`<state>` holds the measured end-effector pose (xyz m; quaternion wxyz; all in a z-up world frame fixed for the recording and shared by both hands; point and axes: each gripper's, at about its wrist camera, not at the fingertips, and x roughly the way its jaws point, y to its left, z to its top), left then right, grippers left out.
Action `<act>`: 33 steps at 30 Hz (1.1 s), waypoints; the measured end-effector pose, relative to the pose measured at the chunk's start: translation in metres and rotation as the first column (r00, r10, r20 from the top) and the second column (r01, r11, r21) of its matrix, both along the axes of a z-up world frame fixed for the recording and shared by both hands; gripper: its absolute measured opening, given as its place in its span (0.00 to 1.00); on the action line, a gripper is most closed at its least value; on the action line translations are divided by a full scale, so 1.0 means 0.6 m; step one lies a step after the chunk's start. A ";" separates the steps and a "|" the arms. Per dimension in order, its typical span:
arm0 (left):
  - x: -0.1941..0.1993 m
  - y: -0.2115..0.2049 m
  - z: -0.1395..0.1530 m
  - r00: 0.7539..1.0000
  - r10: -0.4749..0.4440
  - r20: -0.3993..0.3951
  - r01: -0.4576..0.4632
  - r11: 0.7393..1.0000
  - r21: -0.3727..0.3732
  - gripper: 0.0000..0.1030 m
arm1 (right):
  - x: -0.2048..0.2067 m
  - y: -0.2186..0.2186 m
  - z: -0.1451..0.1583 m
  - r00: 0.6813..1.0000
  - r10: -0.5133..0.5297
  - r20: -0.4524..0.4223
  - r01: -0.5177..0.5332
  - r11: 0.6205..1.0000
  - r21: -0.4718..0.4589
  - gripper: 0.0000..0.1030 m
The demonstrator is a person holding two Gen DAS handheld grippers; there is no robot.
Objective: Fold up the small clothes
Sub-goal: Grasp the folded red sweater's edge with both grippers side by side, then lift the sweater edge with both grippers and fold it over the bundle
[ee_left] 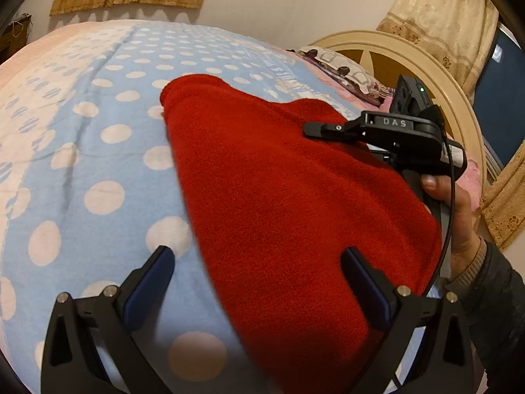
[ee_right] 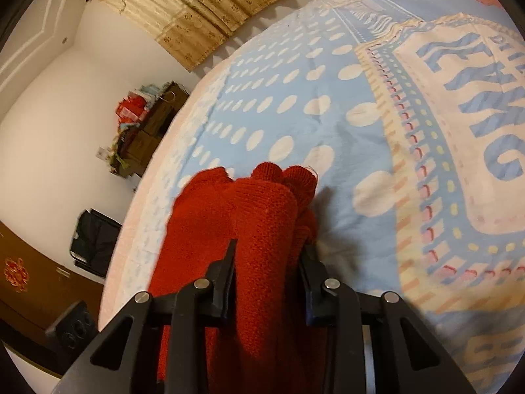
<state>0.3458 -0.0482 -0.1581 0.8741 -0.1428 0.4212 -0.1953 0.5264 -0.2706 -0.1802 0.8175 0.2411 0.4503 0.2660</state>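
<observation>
Left wrist view: the left claw [ee_left: 257, 262] is spread wide above a red knitted garment [ee_left: 279, 180] lying on a blue polka-dot bedspread [ee_left: 98, 151]; the right claw [ee_left: 315, 129], marked "DAS", pinches its far right edge.

Right wrist view: the claw's fingers [ee_right: 226, 262] squeeze a bunched fold; large letters on the bedspread to the right are not fully readable.

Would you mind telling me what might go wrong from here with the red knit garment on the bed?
1. The right claw pinches a thick bunched roll of the red knit garment; layers may slip out unevenly if lifted.
2. The left claw stands open, holding nothing, so the near edge could drag and spoil the fold.
3. Dragging may wrinkle the polka-dot blanket.
</observation>
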 end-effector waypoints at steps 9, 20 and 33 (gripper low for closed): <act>-0.011 -0.006 0.015 1.000 -0.014 -0.001 0.014 0.999 -0.041 0.55 | -0.018 0.016 0.031 0.999 -0.035 0.028 0.035 0.999 -0.020 0.30; -0.065 0.026 0.078 0.998 -0.012 0.056 0.014 0.999 -0.041 0.43 | -0.073 0.058 0.096 0.997 0.004 0.080 -0.003 1.000 -0.017 0.29; -0.181 0.136 0.117 0.987 0.116 0.115 -0.114 0.993 -0.020 0.43 | -0.147 0.207 0.134 0.985 0.126 0.118 -0.133 0.990 0.051 0.29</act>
